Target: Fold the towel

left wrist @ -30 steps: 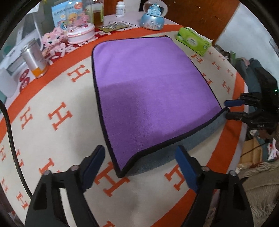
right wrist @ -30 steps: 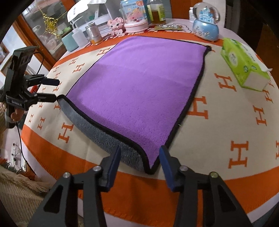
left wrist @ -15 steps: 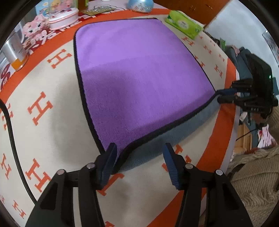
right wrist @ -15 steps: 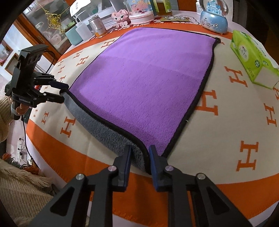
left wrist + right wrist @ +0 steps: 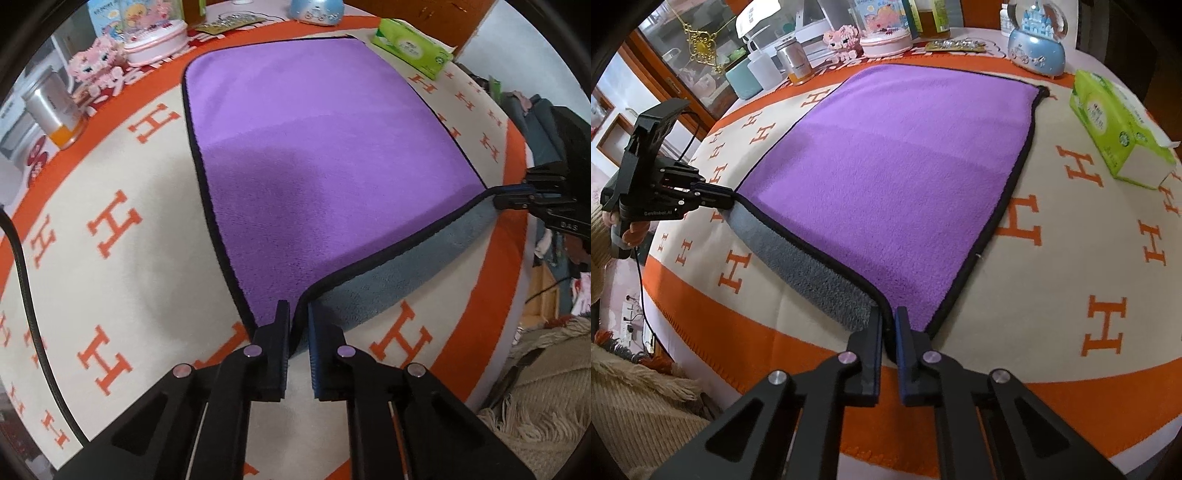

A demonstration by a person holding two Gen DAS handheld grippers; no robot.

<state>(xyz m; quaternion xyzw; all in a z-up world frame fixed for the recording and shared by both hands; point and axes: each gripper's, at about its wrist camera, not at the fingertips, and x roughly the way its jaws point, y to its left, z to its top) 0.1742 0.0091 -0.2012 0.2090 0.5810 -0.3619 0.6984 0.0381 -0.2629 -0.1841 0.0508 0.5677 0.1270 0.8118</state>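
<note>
Both near corners of the purple towel [image 5: 325, 155], spread flat on the orange-lettered tablecloth [image 5: 110, 229], are pinched by the left gripper [image 5: 295, 325] and right gripper [image 5: 888, 328]; no fold is yet made.

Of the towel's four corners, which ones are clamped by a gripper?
The two near corners of the towel: the left gripper pinches one, the right gripper the other. The two far corners, toward the snow globe and jars, lie flat and free.
</note>
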